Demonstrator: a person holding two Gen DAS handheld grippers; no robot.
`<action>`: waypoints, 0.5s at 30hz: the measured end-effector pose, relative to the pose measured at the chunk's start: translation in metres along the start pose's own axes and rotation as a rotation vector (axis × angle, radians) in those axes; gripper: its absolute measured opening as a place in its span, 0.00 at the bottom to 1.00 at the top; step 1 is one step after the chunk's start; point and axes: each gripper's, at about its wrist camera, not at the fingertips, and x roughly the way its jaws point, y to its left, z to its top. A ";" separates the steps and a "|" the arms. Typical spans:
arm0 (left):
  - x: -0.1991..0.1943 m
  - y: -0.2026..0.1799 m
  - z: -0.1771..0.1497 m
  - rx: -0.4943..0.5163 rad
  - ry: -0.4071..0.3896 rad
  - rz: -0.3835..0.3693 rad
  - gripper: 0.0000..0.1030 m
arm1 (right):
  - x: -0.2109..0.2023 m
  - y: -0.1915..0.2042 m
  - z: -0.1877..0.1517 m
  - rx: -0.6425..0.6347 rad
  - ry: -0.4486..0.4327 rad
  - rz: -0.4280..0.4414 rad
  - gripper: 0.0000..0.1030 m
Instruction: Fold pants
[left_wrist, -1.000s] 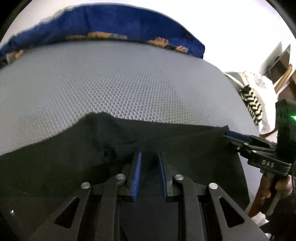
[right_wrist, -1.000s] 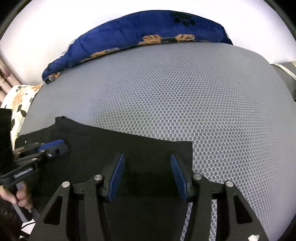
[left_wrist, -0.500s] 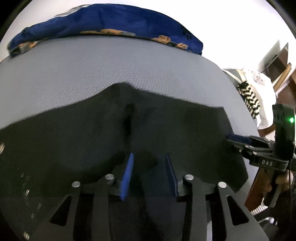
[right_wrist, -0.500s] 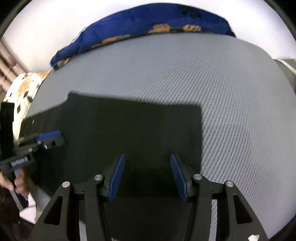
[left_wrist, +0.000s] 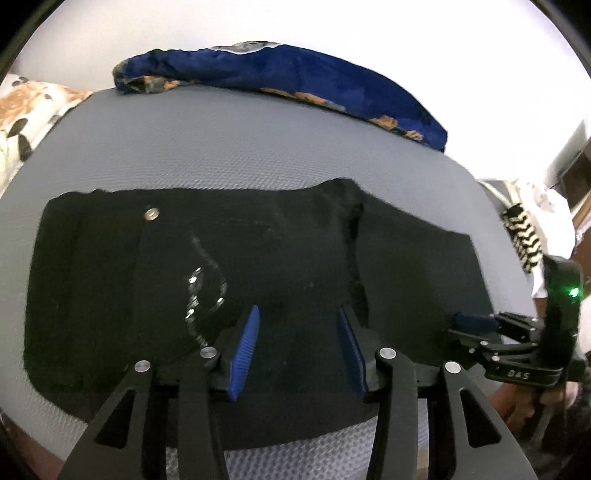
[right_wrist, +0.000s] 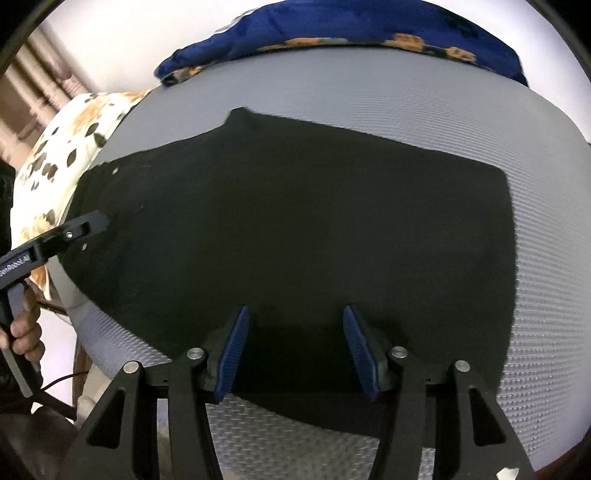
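I had the black pants (left_wrist: 258, 266) lying flat on the grey mattress (left_wrist: 258, 147), below the blue pillow (left_wrist: 295, 77) — one fold apparently done, more left. My left gripper (left_wrist: 297, 343) had just been opening; my right gripper (right_wrist: 297, 347) also gaped, jaws released, gripping nothing.

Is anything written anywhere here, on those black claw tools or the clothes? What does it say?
"DAS": white letters on the body of the right gripper, seen from the left wrist camera.
White lettering on the handle of the left gripper, at the left edge of the right wrist view: cut off and too blurred to read.
No text shows on the black pants, the grey mat or the blue blanket.
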 end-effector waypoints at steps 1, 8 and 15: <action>0.001 0.000 -0.001 -0.002 0.001 0.000 0.44 | 0.001 0.004 0.000 -0.008 0.002 -0.007 0.50; -0.005 0.003 -0.008 -0.002 -0.017 0.025 0.44 | 0.000 0.014 0.002 -0.024 0.014 -0.030 0.50; -0.026 0.019 -0.009 -0.058 -0.049 0.044 0.44 | 0.002 0.030 0.002 -0.058 0.027 -0.022 0.50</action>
